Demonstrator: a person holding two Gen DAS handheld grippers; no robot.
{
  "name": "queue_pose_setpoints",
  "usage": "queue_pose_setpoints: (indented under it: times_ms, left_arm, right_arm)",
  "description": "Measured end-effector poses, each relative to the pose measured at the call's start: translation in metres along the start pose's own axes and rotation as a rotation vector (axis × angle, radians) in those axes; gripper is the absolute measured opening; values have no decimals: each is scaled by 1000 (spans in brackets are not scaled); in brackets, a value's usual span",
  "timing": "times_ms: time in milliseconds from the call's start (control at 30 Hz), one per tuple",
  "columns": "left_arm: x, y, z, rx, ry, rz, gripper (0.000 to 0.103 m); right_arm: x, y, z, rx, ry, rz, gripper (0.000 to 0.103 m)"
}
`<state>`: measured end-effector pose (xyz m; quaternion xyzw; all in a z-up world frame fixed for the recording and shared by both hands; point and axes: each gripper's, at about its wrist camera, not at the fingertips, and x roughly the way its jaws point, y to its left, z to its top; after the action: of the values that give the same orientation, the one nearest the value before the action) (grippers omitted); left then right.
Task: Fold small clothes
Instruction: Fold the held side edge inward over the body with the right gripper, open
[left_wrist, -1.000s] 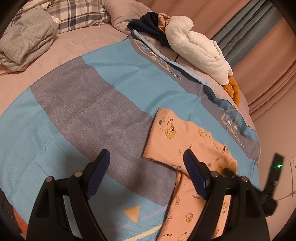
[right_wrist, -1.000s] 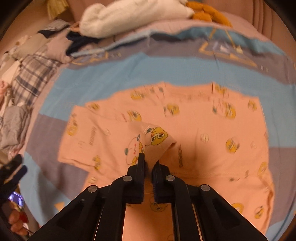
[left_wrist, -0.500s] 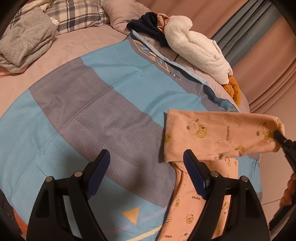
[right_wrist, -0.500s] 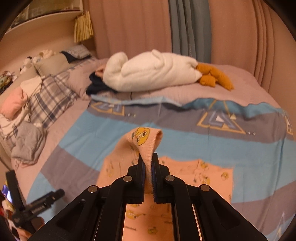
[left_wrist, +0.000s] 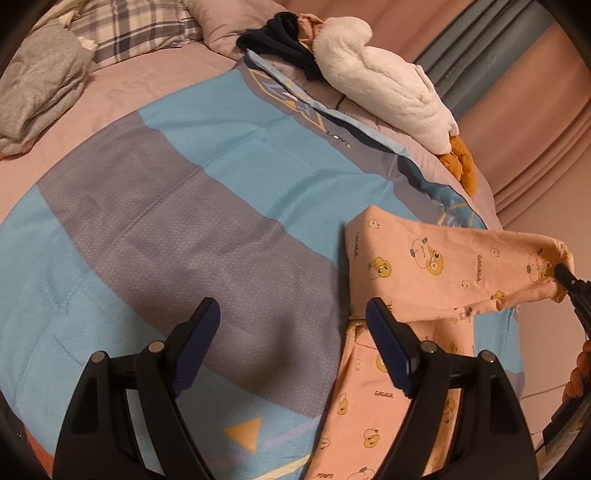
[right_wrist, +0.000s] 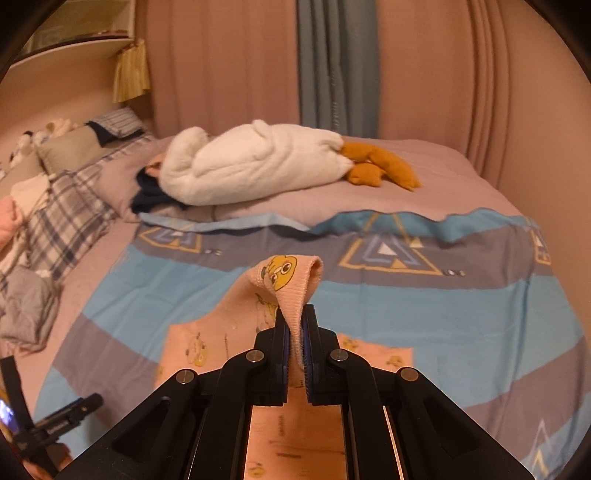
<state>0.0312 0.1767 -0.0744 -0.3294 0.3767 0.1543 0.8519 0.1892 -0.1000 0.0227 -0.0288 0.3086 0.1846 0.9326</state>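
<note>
A small peach garment (left_wrist: 424, 266) printed with yellow cartoon faces lies on the blue and grey bedspread (left_wrist: 177, 206). My right gripper (right_wrist: 294, 325) is shut on the garment's cuff (right_wrist: 291, 277) and holds one part stretched up off the bed; it shows at the right edge of the left wrist view (left_wrist: 561, 275). The rest of the garment (left_wrist: 369, 417) lies flat below. My left gripper (left_wrist: 291, 332) is open and empty, above the bedspread just left of the garment.
A white plush toy with orange feet (right_wrist: 255, 166) lies at the far side of the bed. A dark garment (left_wrist: 284, 33), plaid pillows (left_wrist: 136, 33) and grey clothes (left_wrist: 37, 81) lie at the far left. Curtains (right_wrist: 336, 66) hang behind.
My right gripper has lifted the garment's cuff up off the bed and pulled it to the right, so the part hangs stretched in the air. My left gripper has stayed open and nearly still.
</note>
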Motion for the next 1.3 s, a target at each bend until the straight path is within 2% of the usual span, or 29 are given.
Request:
queue_pose_setpoints:
  times_ms: [200, 567, 700, 1067, 1133, 1300]
  left_arm:
    - [10, -17, 2, 34, 19, -16, 81]
    - [38, -46, -2, 88, 88, -29, 80]
    - [53, -56, -4, 111, 141, -55, 69]
    - [84, -81, -9, 157, 201, -121, 54]
    - [96, -85, -13, 176, 228, -112, 49]
    - [121, -86, -25, 204, 283, -59, 49]
  right_arm:
    - [7, -21, -6, 27, 32, -52, 7]
    - [27, -53, -24, 67, 123, -89, 7]
    - [34, -64, -32, 90, 158, -95, 7]
    - [49, -86, -47, 140, 220, -104, 7]
    - [51, -89, -49, 148, 228, -102, 7]
    - [57, -97, -53, 160, 252, -105, 7]
